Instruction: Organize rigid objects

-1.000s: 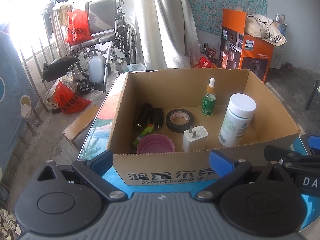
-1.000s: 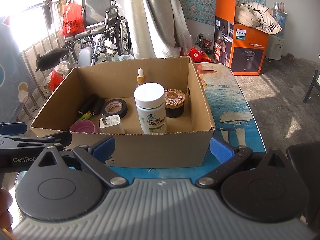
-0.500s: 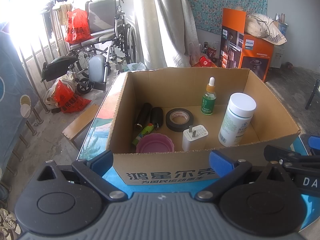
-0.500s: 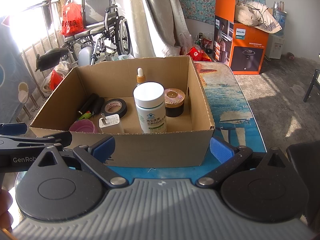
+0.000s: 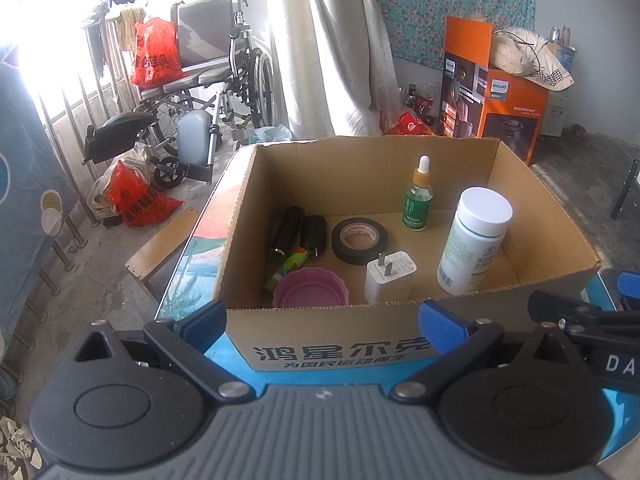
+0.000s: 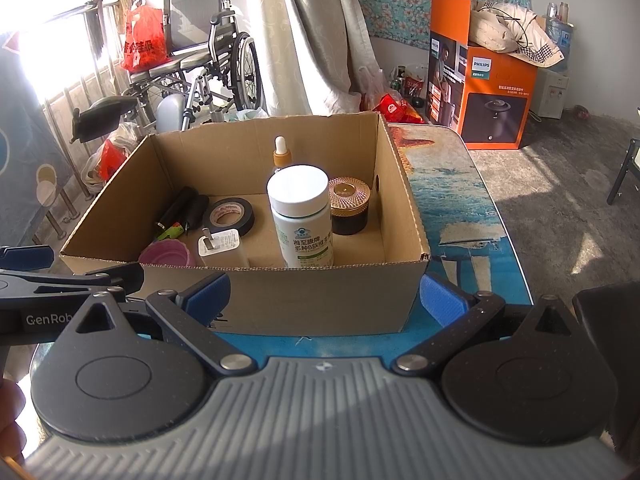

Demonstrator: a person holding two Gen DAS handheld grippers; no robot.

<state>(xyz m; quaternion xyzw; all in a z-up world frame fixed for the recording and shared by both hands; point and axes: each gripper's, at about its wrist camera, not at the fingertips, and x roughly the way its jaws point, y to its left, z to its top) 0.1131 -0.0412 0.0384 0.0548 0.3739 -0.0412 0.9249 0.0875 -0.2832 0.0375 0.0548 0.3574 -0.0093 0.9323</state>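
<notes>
the left gripper [image 5: 324,322] and the right gripper [image 6: 324,294] both wait spread wide and empty in front of the brown cardboard box [image 5: 332,346], where the tall white pill bottle [image 6: 301,218] stands near a small white charger plug [image 5: 390,277], then the black tape roll [image 5: 359,240], and maybe a green dropper bottle [image 5: 418,200] at the back.

Box [image 5: 336,344] on table [image 6: 460,216]
Inside: tape [image 5: 359,235] left of bottle [image 5: 474,240]; charger [image 5: 390,276] in front; dropper [image 5: 418,196] behind.
</notes>
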